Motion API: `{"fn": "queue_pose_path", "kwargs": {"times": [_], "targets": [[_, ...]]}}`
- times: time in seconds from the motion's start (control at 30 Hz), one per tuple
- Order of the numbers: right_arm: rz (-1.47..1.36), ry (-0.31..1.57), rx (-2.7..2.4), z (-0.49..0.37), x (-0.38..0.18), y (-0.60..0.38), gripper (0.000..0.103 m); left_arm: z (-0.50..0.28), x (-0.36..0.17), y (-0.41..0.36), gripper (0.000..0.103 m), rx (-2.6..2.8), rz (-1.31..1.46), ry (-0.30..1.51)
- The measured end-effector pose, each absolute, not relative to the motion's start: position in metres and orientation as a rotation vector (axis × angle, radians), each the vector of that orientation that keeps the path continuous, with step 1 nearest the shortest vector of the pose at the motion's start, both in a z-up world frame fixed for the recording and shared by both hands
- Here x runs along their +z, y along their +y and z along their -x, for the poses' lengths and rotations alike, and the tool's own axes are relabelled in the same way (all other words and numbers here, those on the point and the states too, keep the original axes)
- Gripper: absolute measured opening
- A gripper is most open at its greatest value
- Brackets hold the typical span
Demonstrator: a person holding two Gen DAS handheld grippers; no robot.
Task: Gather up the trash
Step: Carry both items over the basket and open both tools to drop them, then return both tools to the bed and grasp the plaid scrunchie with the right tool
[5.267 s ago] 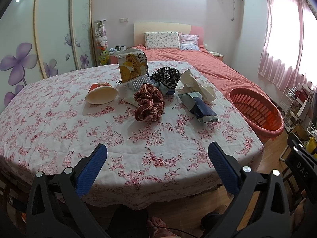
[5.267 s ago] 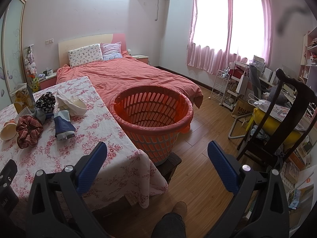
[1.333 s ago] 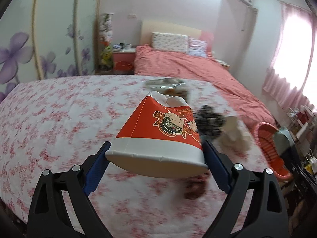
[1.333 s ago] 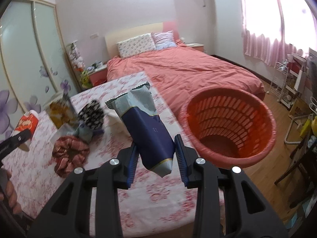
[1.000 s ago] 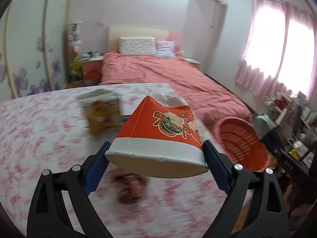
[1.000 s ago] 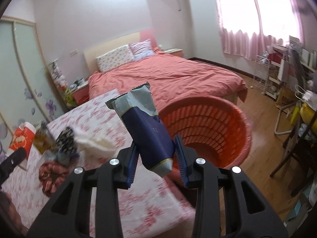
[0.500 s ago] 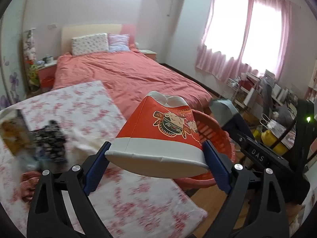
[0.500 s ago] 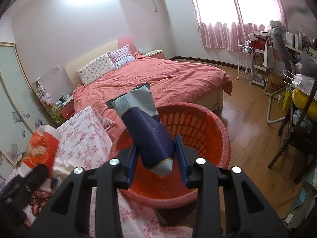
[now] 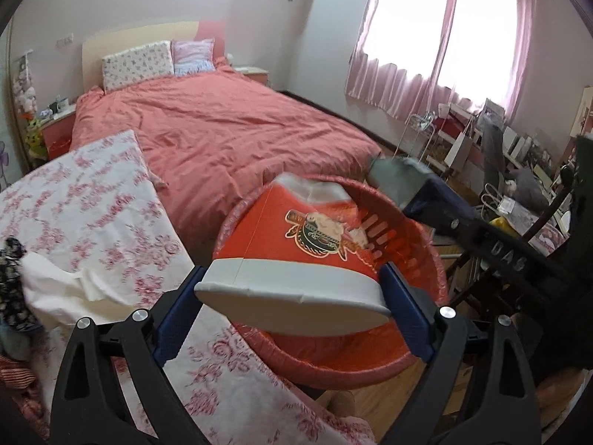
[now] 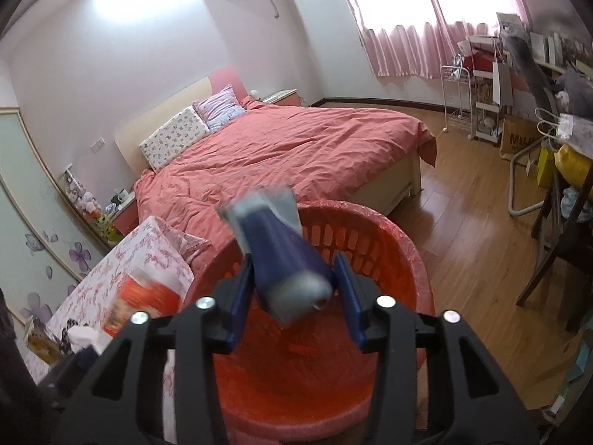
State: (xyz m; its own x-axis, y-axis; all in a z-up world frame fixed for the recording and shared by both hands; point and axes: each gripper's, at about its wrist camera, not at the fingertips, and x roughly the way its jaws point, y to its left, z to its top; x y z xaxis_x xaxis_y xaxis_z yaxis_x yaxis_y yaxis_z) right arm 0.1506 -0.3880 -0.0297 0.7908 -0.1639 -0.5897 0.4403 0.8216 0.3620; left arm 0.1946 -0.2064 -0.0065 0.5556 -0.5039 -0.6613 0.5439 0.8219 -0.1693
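My left gripper (image 9: 292, 309) is shut on a red and white paper cup (image 9: 296, 252), held on its side above the red plastic basket (image 9: 333, 371). The same cup (image 10: 144, 296) shows at the lower left of the right wrist view. My right gripper (image 10: 294, 296) hangs over the basket (image 10: 407, 259) and its jaws are opening. A blue snack bag (image 10: 281, 256) sits between them, blurred and slipping, with a gap at the right pad. The bag (image 9: 400, 185) also appears beyond the basket in the left wrist view.
The table with its floral cloth (image 9: 111, 222) carries crumpled white paper (image 9: 63, 285), a black patterned scrunchie (image 9: 11, 282) and a red checked one (image 9: 15, 371). A bed (image 9: 222, 129) lies behind the basket. A dark chair (image 10: 556, 259) and clutter stand at the right.
Both grippers have swung from over the table to above the basket. The right jaws have widened and the blue bag, held firm before, now blurs loose between them.
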Motion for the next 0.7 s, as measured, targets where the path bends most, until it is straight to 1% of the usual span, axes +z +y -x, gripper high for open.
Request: {"fn": "queue_pose_path", "kwargs": {"times": [0.07, 0.2, 0.4, 0.7], "targets": [[-0.531, 0.576, -0.340, -0.154, -0.034, -0.395, 0.054, -0.198, -0.013, -0.210, 0.092, -0.619, -0.058, 0.794], [-0.549, 0.579, -0.361, -0.150, -0.040, -0.403, 0.061, -0.196, -0.021, -0.211, 0.093, -0.607, -0.071, 0.831], [-0.508, 0.595, -0.394, -0.143, -0.041, -0.398, 0.063, -0.186, -0.014, -0.199, 0.093, -0.572, -0.087, 0.819], [-0.408, 0.604, -0.357, -0.128, -0.026, -0.351, 0.063, -0.165, 0.002, -0.144, 0.093, -0.456, -0.106, 0.762]]}}
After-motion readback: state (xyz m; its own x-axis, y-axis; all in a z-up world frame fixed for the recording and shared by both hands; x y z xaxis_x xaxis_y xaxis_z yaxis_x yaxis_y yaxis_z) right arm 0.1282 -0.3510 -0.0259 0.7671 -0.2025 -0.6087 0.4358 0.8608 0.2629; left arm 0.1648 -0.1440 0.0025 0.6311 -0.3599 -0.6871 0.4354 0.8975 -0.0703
